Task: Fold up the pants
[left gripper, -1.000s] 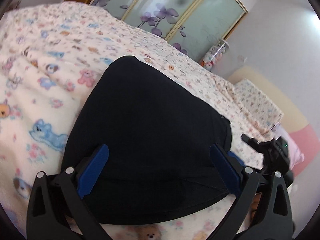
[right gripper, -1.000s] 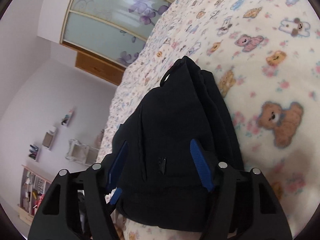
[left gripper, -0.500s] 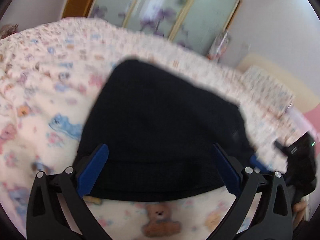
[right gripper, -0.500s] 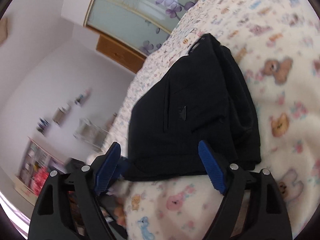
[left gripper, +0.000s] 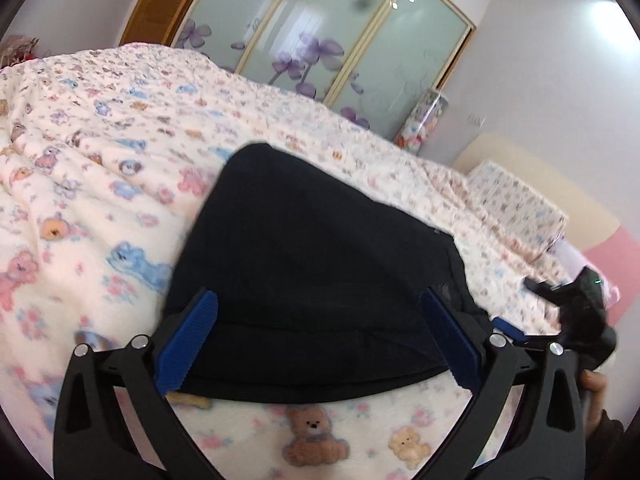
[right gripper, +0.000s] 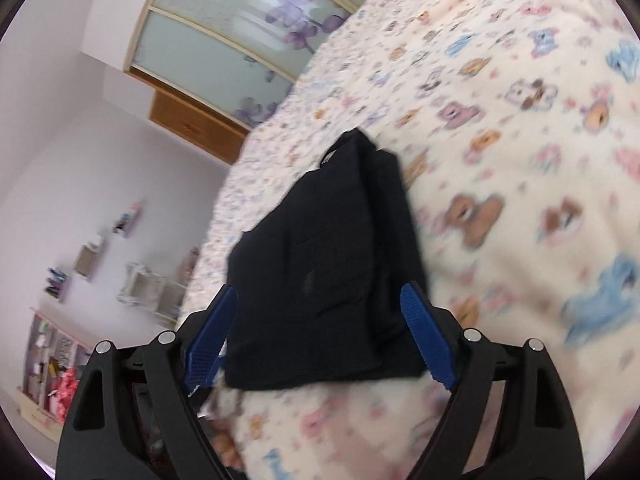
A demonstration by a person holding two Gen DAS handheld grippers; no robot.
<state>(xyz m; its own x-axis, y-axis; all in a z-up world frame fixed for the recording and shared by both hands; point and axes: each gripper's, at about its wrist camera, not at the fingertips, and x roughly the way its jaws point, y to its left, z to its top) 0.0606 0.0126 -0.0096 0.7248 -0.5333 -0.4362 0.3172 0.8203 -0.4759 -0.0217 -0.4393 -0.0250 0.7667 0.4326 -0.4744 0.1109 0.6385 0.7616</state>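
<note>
Pants [left gripper: 320, 280]: one pair, black, folded into a compact bundle of stacked layers, lying flat on the bed. Left wrist view shows a smooth dark top face with a rounded far corner and a seam running along the near edge. Right wrist view [right gripper: 332, 276] shows layered edges down the right side, a small loop at the far end, and a faint mark on the top face; this frame is motion-blurred.

Left gripper [left gripper: 320, 344]: fingers spread wide, one blue pad on each side of the near edge of the pants, nothing clamped between them. Right gripper [right gripper: 320, 340]: also spread apart, blue pads flanking the near end of the bundle, no cloth pinched. In the left wrist view the right gripper's black body shows to the right of the pants.

Surface: bedspread [left gripper: 100, 200], cream fleece printed with small bears and flowers, surrounding the pants on all sides. One pillow [left gripper: 516, 204] in matching print lies beyond the pants to the right, against a cream and pink headboard [left gripper: 592, 224].

Room: behind the pants, a wardrobe [left gripper: 320, 36] with frosted sliding panels bearing purple flowers, three panels visible, wood framing at its left. White walls. Left of the pants in the right wrist view, wall shelves [right gripper: 92, 256], contents blurred.
</note>
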